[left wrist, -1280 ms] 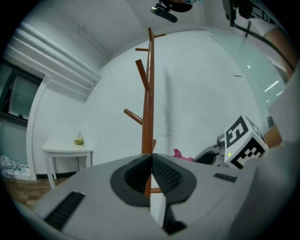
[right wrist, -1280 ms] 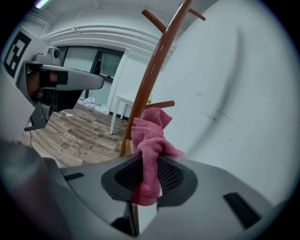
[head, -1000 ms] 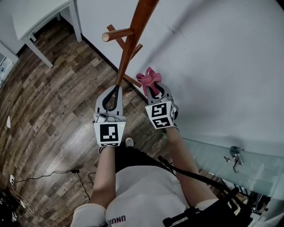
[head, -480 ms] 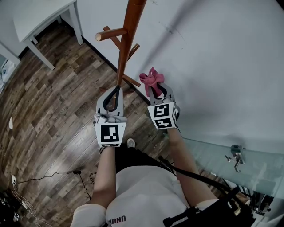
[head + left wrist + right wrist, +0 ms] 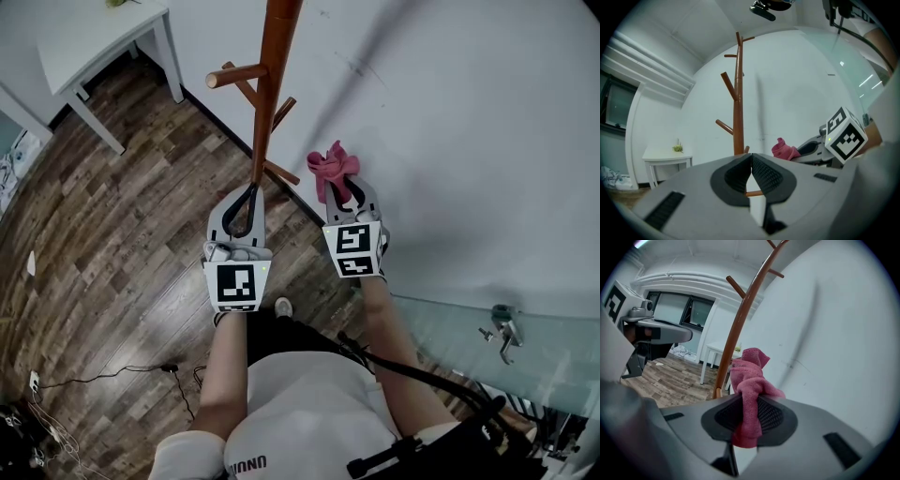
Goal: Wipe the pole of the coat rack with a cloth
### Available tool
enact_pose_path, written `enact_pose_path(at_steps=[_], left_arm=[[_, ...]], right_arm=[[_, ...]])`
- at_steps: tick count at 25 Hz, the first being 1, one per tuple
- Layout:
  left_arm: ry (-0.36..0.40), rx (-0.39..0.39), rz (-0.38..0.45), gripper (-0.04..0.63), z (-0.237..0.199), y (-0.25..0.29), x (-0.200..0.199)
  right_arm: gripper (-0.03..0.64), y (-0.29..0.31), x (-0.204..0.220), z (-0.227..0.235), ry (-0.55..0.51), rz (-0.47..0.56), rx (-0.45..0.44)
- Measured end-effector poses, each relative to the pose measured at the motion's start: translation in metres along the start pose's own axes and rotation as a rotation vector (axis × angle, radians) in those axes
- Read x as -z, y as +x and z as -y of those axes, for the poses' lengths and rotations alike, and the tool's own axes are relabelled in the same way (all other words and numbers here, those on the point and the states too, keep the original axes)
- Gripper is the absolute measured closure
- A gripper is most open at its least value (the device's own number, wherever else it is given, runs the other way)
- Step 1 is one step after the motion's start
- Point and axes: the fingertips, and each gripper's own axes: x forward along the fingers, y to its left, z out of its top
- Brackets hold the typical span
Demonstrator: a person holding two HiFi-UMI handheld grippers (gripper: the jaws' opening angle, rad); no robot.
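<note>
One pink cloth, one coat rack pole, my two grippers.
Right gripper fingers clamp the cloth; left gripper fingers closed together, empty.

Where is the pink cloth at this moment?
In the head view, the pink cloth is clamped in the right gripper, just right of the coat rack pole.

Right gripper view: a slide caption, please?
Right gripper clamps a pink cloth before the wooden coat rack pole.
</note>
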Motion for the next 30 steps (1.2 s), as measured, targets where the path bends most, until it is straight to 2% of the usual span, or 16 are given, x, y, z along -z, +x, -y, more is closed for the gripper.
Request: enact_pose_path(at_steps=[14, 21, 30], left_arm=[[0.034, 0.016, 0.028, 0.58, 0.009, -0.006, -0.02], [0.054, 0.025, 0.046, 0.578, 0.016, -0.006, -0.03], [0.061, 0.03, 0.087, 0.578, 0.019, -0.006, -0.04]], right_arm=[[0.532, -0.04, -0.045, 0.031, 0.127, 0.153, 0.082], [0.532, -0.057, -0.058, 0.045, 0.146, 0.206, 0.118], [0.532, -0.072, -0.074, 0.047, 0.114, 0.242, 0.149]])
